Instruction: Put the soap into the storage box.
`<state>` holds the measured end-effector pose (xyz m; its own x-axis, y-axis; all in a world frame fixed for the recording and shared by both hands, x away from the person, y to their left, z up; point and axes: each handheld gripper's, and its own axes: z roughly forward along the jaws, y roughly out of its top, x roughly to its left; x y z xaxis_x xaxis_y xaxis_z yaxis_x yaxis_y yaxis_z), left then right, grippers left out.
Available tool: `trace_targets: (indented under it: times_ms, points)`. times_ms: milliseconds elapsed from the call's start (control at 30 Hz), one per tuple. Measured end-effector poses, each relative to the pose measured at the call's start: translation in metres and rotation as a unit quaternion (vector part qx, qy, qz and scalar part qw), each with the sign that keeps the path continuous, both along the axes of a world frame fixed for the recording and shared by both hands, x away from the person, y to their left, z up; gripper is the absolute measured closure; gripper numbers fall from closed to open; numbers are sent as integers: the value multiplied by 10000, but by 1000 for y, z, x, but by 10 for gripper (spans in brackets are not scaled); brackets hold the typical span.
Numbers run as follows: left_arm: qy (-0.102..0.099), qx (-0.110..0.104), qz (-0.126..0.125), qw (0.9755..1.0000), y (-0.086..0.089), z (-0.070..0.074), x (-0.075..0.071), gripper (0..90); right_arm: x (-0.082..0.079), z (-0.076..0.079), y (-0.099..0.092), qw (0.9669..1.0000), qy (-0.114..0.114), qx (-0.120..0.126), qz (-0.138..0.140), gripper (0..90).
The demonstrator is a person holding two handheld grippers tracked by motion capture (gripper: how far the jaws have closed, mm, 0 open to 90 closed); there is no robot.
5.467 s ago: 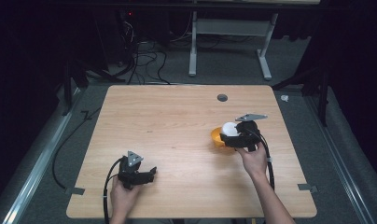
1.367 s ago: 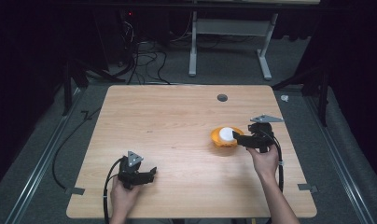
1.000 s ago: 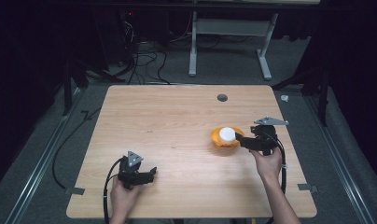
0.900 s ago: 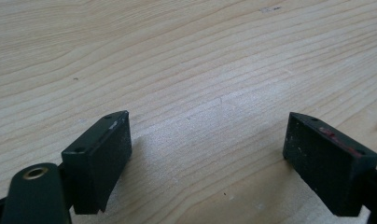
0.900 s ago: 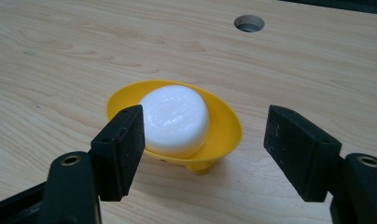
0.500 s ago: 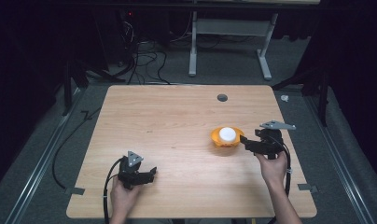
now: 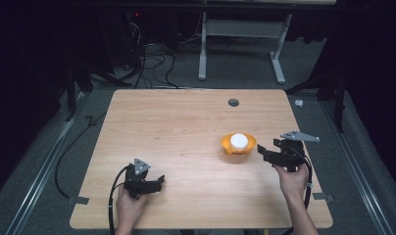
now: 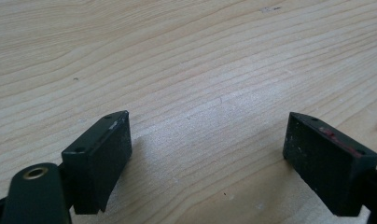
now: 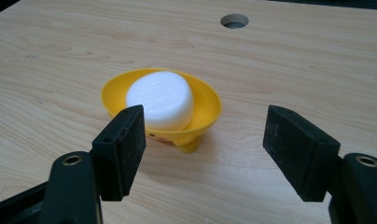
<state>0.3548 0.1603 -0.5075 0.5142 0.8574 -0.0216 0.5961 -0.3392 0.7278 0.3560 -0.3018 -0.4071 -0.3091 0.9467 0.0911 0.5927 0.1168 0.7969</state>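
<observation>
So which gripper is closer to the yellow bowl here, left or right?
Right. The right gripper sits just beside the yellow bowl, jaws apart and not touching it. The left gripper rests far off near the table's front left.

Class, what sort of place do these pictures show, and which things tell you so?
Probably a lab or recording workshop: a bare wooden table with a cable hole, and tangled cables on the grey floor behind it.

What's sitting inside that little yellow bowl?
A white, rounded block, much like a bar of soap, lies in the yellow bowl and rises above its rim. The bowl's floor beneath the block is covered, so anything under it cannot be seen.
</observation>
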Motion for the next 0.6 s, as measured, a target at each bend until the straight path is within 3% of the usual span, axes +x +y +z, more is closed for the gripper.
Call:
trace_targets:
  times_ms: [600]
  points:
    - [-6,1,5,10000,0,0,0,158,-20,-7,-16,9998,-36,142,-118,306]
